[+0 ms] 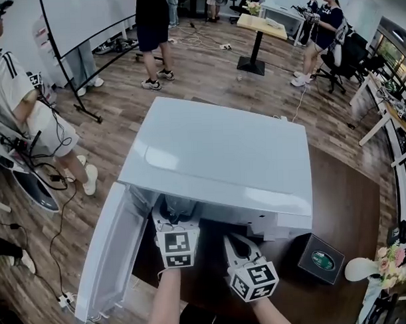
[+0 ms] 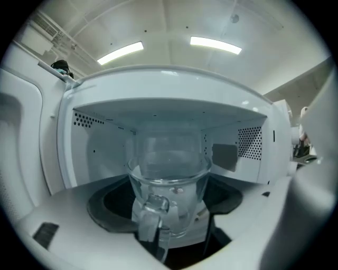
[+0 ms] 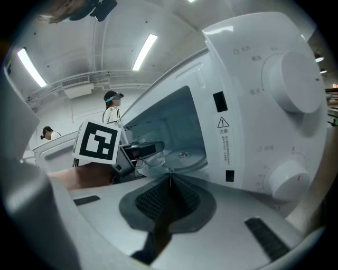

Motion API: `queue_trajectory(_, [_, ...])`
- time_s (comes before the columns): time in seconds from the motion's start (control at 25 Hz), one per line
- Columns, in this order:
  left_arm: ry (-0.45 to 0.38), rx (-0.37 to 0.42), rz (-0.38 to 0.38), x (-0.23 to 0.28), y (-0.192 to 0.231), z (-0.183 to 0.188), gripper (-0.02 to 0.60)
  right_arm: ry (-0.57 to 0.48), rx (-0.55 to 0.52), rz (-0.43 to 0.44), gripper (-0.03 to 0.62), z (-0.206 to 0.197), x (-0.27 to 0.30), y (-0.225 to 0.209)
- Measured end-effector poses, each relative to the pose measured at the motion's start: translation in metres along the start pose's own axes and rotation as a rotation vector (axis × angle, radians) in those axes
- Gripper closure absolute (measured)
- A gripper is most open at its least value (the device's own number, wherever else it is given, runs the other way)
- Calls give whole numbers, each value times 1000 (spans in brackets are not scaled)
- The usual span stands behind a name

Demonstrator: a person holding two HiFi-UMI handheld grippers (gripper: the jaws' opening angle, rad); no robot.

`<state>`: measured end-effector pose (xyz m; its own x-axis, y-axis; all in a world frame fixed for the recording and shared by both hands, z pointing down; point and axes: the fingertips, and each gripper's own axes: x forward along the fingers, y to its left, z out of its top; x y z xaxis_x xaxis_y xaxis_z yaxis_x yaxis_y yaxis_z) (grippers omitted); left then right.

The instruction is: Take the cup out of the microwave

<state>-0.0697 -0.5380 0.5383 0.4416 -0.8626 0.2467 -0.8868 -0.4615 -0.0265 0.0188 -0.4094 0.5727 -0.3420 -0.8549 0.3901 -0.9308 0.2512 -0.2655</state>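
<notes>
A white microwave (image 1: pixel 216 157) stands on a dark table, its door (image 1: pixel 110 251) swung open to the left. My left gripper (image 1: pixel 173 217) reaches into the mouth of the cavity. In the left gripper view a clear glass cup (image 2: pixel 169 179) fills the middle, and my left gripper (image 2: pixel 163 221) is shut on its handle (image 2: pixel 152 208). The right gripper view shows that cup (image 3: pixel 152 158) at the cavity's front, beside the glass turntable (image 3: pixel 182 155). My right gripper (image 1: pixel 232 242) hovers before the control panel. Its jaws (image 3: pixel 169 182) are shut and hold nothing.
Two control knobs (image 3: pixel 296 79) sit on the microwave's right panel. A black box with a green top (image 1: pixel 321 260) and a white vase of flowers (image 1: pixel 383 263) stand on the table (image 1: pixel 344 199) at right. Several people stand or sit around the room.
</notes>
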Motion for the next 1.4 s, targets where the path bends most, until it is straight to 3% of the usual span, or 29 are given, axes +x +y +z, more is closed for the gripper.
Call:
queue_trajectory(0.96, [27,9,111,-132,-43,10,209,-8,-26,94,600,1,-91,27])
queue_trajectory(1.4, [47,-43,162,-204,-62,3,209,-7,-19,136,600,0,-117,39])
